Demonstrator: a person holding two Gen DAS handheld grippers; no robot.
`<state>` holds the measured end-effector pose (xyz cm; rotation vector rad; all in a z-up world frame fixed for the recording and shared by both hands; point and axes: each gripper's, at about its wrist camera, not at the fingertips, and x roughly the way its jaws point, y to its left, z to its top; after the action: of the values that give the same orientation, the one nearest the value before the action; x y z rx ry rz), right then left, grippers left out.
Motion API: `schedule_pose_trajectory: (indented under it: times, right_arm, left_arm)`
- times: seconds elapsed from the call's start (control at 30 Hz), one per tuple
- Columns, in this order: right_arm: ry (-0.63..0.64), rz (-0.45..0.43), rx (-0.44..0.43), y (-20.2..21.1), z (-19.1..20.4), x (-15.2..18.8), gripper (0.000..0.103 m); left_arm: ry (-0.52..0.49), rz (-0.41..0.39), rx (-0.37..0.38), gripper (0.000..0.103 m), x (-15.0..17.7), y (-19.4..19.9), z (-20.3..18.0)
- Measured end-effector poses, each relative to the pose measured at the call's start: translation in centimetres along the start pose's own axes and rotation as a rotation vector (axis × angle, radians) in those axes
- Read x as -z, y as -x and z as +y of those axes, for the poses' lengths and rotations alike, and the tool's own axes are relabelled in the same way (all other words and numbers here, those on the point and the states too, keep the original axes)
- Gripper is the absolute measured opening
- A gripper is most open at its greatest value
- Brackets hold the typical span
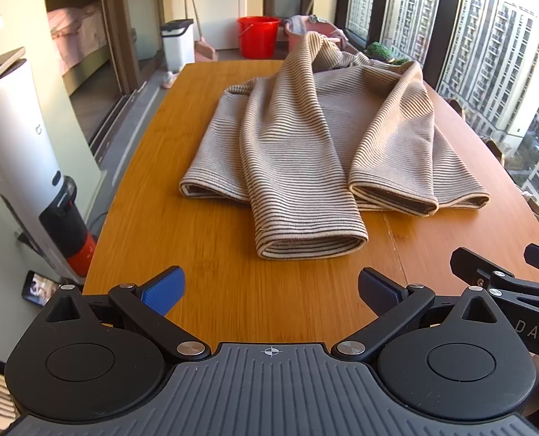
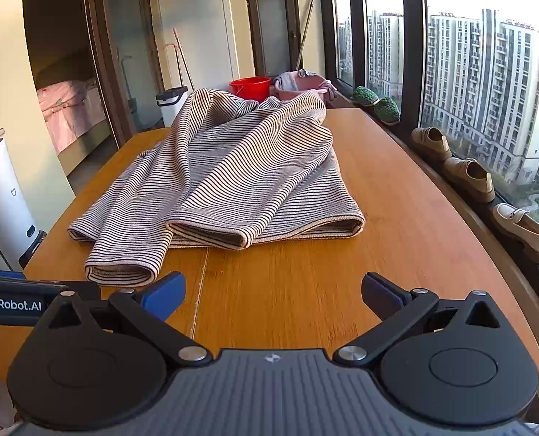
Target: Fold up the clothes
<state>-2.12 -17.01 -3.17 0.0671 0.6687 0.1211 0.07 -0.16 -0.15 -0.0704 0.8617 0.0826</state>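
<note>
The wooden table [image 1: 204, 167] took up most of both views, and on it lay the striped garment [image 1: 306, 138], spread toward the far half and well apart from both grippers. It looked like a top with 2 sleeves drawn in over the body: the cuffs lay side by side pointing at the near edge, one reaching further forward than the other. The collar end was bunched and heaped at the far side. My judgement was that the fold was partly done at best, with the sleeves brought in, while the bunched far end still needed smoothing and the body still needed folding over.

The left gripper [image 1: 271, 292] hung above the near edge of the table with its jaws spread wide and nothing between them. The right gripper [image 2: 273, 296] stood the same way, jaws wide apart and empty, just short of the nearer cuff.

Behind the table stood a red bucket [image 2: 250, 88]; what it held could not be seen. Beside it a pink basin [image 2: 300, 89] held crumpled cloths heaped over its rim. A white bin [image 1: 178, 45] with a dark lid stood closed nearby.
</note>
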Motion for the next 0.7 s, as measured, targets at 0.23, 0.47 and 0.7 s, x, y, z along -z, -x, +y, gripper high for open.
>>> schedule_pose_trajectory:
  times: [0.23, 0.47, 0.7]
  right_arm:
    - [0.002, 0.005, -0.002, -0.03, -0.03, 0.02, 0.103]
    - [0.003, 0.005, -0.002, -0.02, -0.04, 0.01, 0.103]
    - [0.003, -0.001, -0.004, 0.07, -0.09, 0.00, 0.103]
  left_arm:
    - [0.000, -0.001, -0.002, 0.103, -0.03, -0.08, 0.07]
    - [-0.004, 0.008, -0.005, 0.103, -0.03, -0.03, 0.19]
    - [0.005, -0.025, 0.007, 0.103, 0.03, 0.07, 0.22]
